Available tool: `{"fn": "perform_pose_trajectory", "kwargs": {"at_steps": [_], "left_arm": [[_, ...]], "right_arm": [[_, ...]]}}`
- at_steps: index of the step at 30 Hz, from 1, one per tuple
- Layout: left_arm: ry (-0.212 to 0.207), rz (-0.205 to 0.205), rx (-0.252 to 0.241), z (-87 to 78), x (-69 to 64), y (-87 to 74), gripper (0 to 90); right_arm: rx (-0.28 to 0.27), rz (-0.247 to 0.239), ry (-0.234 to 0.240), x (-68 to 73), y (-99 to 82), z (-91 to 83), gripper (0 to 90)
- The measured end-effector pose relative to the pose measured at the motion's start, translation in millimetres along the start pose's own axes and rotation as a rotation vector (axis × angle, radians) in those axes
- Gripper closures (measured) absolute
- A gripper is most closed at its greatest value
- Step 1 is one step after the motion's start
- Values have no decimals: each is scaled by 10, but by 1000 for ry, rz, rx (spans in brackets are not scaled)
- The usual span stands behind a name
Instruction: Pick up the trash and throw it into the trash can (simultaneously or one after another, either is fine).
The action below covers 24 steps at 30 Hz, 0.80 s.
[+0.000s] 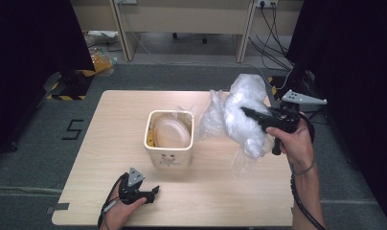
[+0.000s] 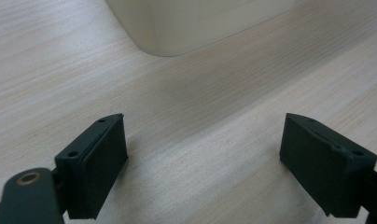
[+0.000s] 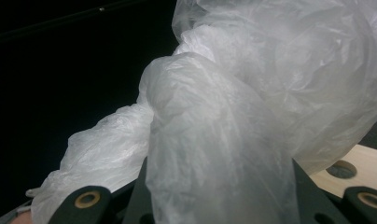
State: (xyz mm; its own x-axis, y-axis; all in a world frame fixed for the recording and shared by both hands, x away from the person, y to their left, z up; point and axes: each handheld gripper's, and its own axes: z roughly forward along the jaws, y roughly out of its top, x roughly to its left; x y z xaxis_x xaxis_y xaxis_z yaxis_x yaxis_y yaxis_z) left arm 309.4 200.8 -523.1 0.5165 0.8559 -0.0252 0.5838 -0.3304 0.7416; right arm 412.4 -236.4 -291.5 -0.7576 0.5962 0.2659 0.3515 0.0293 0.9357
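High view: right gripper raised above the right side of the table, jaws clamped on a crumpled clear plastic bag hanging clear of the tabletop, just right of the small cream bin at table centre. Left gripper resting near the front edge, in front of the bin.

Left gripper view: jaws spread wide, bare wood between them, nothing grasped; bin base just ahead.

Right gripper view: bag bunched between the jaws, film gripped and bulging upward.
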Motion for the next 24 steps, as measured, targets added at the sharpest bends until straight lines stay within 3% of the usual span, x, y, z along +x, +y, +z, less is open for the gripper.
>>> {"fn": "perform_pose_trajectory", "kwargs": {"at_steps": [6, 10, 13, 19, 24], "left_arm": [[0, -4, -3, 2, -2, 0, 140], [1, -5, -4, 2, -3, -1, 140], [0, -3, -1, 0, -2, -1, 140], [-2, -2, 2, -3, 0, 0, 140], [-2, 0, 2, -6, 1, -3, 140]], "right_arm": [[-3, -19, 58, 122, 237, 236, 754], [28, -30, 92, 211, 326, 476, 754], [55, -25, 138, 259, 334, 690, 754], [132, -28, 179, 340, 306, 1126, 754], [177, -17, 204, 375, 230, 1376, 754]]}}
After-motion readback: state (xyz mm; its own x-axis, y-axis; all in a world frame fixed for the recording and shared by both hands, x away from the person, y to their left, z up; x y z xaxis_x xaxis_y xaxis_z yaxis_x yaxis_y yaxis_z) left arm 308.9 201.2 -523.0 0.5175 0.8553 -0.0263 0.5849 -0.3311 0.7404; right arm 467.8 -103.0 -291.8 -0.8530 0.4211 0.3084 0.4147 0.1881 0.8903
